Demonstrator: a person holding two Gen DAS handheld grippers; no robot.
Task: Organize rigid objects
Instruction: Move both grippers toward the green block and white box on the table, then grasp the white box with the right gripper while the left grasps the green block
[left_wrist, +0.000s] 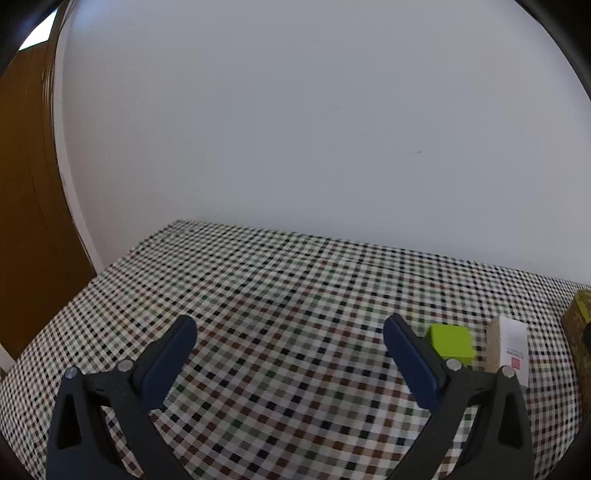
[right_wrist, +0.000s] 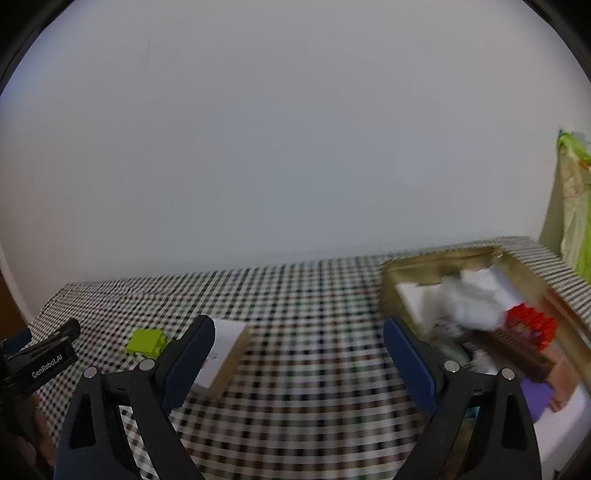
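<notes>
- My left gripper (left_wrist: 290, 334) hangs over a table covered with a checked cloth (left_wrist: 258, 288); its two blue-padded fingers (left_wrist: 168, 360) are spread wide apart and hold nothing.
- From the left wrist camera, a lime-green toy brick (left_wrist: 451, 344) lies on the cloth at about 3 o'clock, just outside my right-hand finger and partly hidden behind it.
- Just beyond the brick, also toward 3 o'clock, lies a flat white-topped box (left_wrist: 511, 349) with a small red mark on its label.
- A plain pale wall (left_wrist: 295, 129) fills the upper half of the view, and a brown wooden door (left_wrist: 26, 221) stands at 9 o'clock.
- My right gripper (right_wrist: 299, 334) is likewise wide open and empty above the cloth; this view is blurred.
- From the right wrist camera, a gold-walled open box (right_wrist: 436, 264) sits at about 2 o'clock, holding white paper, a red toy brick (right_wrist: 532, 325) and a dark brown bar-shaped piece (right_wrist: 513, 352); I cannot make out the other contents.
- At 9 o'clock the green brick and the white-topped box appear again, close together, with my left gripper at the far edge.
- A pale yellow-green bag (right_wrist: 572, 206) stands at 3 o'clock, behind the gold box.
</notes>
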